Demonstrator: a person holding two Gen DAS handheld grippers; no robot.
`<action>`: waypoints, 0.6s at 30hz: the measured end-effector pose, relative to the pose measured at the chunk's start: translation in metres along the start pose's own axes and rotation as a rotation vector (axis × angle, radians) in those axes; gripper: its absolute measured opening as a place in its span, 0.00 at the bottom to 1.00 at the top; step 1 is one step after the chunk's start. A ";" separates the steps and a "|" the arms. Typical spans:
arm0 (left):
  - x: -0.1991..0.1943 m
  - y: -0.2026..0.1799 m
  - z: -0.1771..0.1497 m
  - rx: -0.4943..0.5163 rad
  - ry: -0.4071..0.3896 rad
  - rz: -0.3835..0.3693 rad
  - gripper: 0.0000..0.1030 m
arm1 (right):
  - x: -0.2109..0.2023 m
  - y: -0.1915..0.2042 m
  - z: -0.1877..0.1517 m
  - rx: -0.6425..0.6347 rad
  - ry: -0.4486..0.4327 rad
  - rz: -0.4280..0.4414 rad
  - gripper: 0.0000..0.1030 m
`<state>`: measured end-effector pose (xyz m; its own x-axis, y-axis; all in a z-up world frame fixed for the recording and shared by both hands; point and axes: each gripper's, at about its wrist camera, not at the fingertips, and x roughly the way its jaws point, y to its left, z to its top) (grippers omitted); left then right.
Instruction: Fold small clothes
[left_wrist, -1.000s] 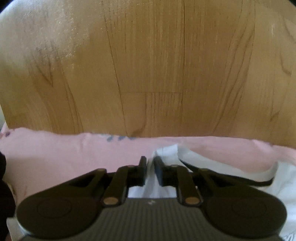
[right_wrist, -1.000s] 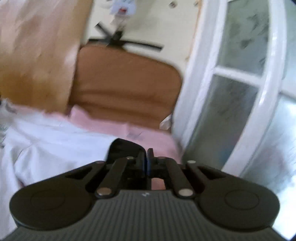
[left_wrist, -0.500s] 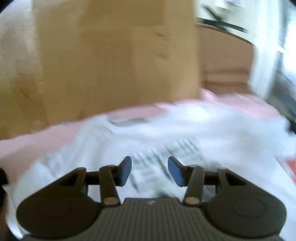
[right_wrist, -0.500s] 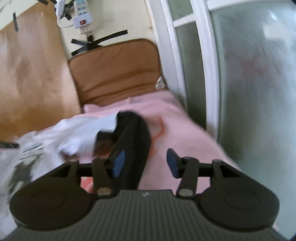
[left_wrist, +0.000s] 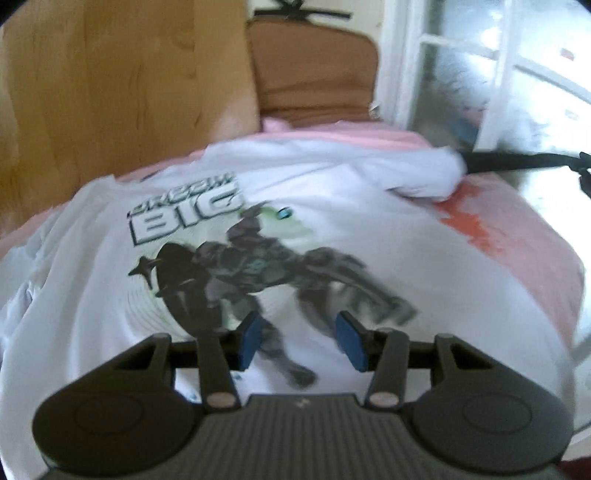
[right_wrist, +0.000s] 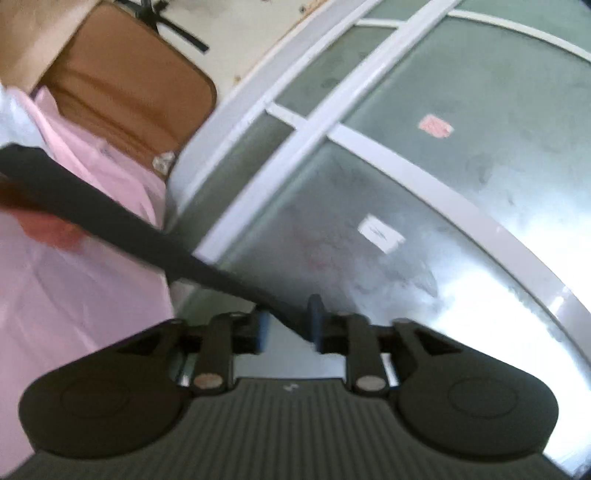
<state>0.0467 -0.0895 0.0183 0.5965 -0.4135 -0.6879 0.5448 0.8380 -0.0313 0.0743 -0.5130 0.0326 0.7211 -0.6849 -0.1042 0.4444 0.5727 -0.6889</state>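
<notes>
A white T-shirt (left_wrist: 351, 236) with a dark figure print and the word "BIG" lies spread on the pink sheet (left_wrist: 517, 236). My left gripper (left_wrist: 300, 339) is open and empty just above the shirt's lower print. A black sleeve (left_wrist: 517, 161) of the shirt stretches off to the right. In the right wrist view my right gripper (right_wrist: 286, 326) is shut on that black sleeve (right_wrist: 110, 218), pulled taut from the bed's edge out over the side.
A wooden headboard (left_wrist: 122, 81) stands at the back left, with a brown cushion (left_wrist: 314, 70) beside it. A white-framed frosted glass door (right_wrist: 424, 166) runs along the bed's right side, close to my right gripper.
My left gripper let go of the shirt, opened and pulled back, so the whole print shows. My right gripper opened, then closed on the black sleeve and pulled it out to the right.
</notes>
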 end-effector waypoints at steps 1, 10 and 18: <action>-0.010 -0.001 -0.002 0.002 -0.018 -0.011 0.45 | 0.000 0.000 -0.004 -0.018 0.026 0.005 0.43; -0.150 0.082 -0.035 -0.168 -0.268 0.158 0.53 | -0.060 -0.003 0.009 0.257 -0.084 0.453 0.50; -0.228 0.163 -0.104 -0.520 -0.269 0.524 0.53 | -0.111 0.079 0.117 0.293 -0.312 1.034 0.50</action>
<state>-0.0624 0.1783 0.0944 0.8577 0.0658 -0.5100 -0.1538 0.9792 -0.1324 0.0916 -0.3384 0.0737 0.8994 0.3019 -0.3161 -0.3680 0.9132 -0.1750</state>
